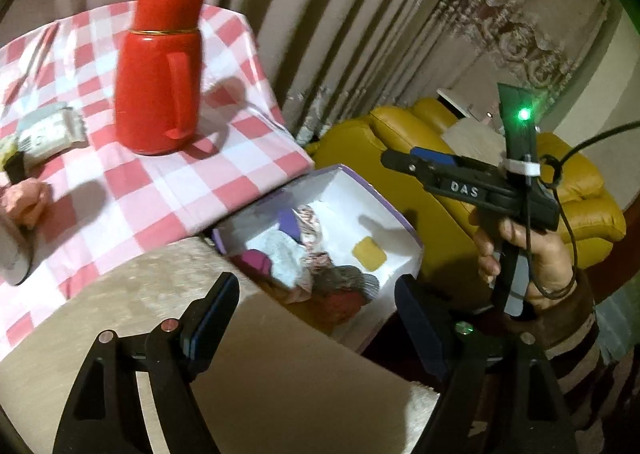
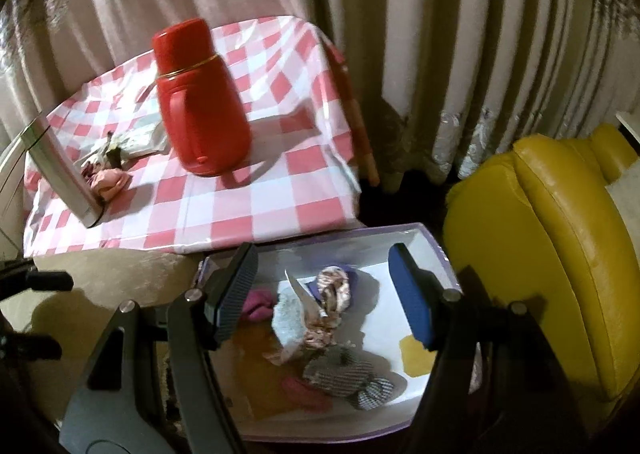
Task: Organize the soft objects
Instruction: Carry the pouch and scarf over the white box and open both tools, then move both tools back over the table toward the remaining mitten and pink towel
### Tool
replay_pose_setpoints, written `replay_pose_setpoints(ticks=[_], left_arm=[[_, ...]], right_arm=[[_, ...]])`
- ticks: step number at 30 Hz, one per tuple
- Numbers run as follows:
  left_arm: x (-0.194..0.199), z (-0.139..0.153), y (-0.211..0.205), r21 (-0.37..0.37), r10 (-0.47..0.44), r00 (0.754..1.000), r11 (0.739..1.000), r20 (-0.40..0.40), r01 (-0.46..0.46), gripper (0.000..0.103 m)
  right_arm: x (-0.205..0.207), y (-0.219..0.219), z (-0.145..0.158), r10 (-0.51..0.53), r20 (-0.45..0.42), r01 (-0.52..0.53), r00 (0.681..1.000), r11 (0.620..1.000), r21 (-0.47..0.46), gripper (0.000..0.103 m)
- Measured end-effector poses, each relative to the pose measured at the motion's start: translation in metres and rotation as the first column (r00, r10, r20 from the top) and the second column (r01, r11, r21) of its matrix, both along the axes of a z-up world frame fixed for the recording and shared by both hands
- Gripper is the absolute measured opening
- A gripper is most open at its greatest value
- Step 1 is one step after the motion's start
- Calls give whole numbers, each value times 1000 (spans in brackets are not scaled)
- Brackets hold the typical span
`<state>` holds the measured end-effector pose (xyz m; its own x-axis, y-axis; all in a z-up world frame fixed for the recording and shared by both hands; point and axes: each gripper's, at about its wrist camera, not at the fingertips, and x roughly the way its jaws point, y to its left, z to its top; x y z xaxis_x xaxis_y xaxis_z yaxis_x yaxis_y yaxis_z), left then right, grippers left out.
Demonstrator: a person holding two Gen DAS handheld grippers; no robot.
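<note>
A white box with a purple rim point(image 1: 400, 220) point(image 2: 434, 244) sits low beside the checkered table and holds several crumpled soft cloths point(image 1: 304, 254) point(image 2: 320, 314). A pink crumpled cloth point(image 1: 26, 200) point(image 2: 110, 180) lies on the table's left part. My left gripper point(image 1: 316, 306) is open and empty, above the beige surface near the box. My right gripper point(image 2: 322, 286) is open and empty, hovering over the box; in the left wrist view point(image 1: 388, 158) it shows from the side, held by a hand.
A red thermos jug point(image 1: 160, 70) point(image 2: 196, 98) stands on the red-and-white checkered tablecloth point(image 1: 168, 190) point(image 2: 260, 190). A folded packet point(image 1: 48, 132) lies near the pink cloth. A yellow leather armchair point(image 1: 440, 142) point(image 2: 560, 234) is right of the box. Curtains hang behind.
</note>
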<state>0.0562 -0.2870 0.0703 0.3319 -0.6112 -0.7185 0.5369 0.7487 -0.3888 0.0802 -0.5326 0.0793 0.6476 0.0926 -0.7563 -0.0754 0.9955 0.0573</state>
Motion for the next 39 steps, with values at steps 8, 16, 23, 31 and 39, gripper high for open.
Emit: replay_pose_setpoints(ticks=[8, 16, 23, 31, 39], left_arm=[[2, 4, 60, 7, 165, 986, 986, 16, -165, 81], [-1, -1, 138, -15, 347, 938, 938, -8, -347, 81], [-3, -5, 194, -27, 462, 887, 886, -16, -463, 81], [4, -11, 241, -33, 541, 840, 840, -40, -542, 80], [21, -21, 278, -24, 599, 797, 798, -78, -602, 72]], right_arm=[[7, 52, -5, 144, -21, -144, 989, 989, 20, 71], [17, 112, -8, 277, -36, -277, 960, 961, 20, 71], [32, 158, -13, 372, -42, -371, 927, 928, 36, 71], [52, 204, -26, 477, -60, -476, 877, 879, 22, 71], [77, 234, -35, 540, -64, -539, 839, 842, 39, 71]])
